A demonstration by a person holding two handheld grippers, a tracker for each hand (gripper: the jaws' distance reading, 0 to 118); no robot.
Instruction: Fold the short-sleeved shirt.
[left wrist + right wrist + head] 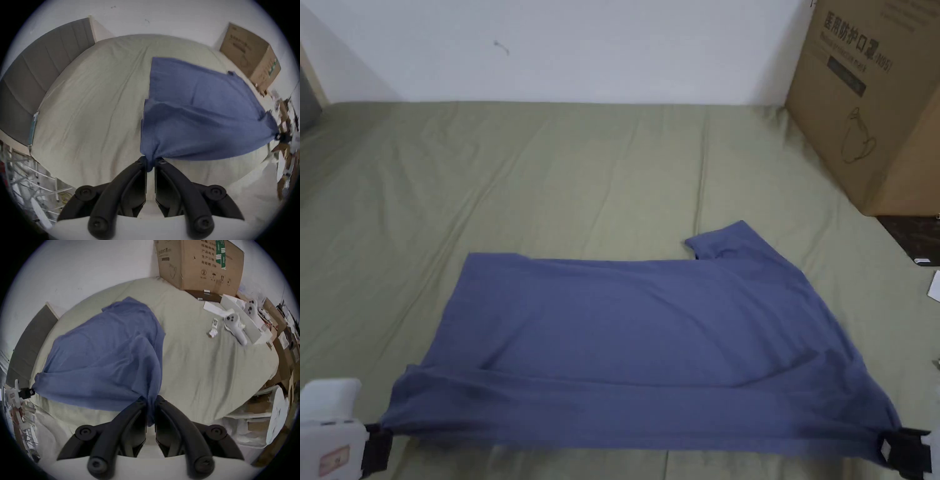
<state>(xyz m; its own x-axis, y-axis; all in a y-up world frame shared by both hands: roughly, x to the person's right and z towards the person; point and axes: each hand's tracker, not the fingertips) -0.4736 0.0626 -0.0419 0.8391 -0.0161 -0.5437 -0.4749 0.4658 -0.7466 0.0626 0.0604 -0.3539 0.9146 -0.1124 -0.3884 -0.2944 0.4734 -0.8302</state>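
Both jaw pairs pinch cloth: our left gripper (151, 164) and right gripper (150, 402) each clamp a near corner of the blue shirt (650, 337), its near edge stretched taut between them, the rest lying on the green bed sheet (581, 169). We judge it best to carry both corners forward evenly, keeping tension so the fold lands square.

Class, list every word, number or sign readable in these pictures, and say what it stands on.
Cardboard box, front: printed characters and a mask drawing, too blurred to quote.
Same box, side in the right gripper view: handling signs and print on green tape, too small to read.
Shirt: no text.
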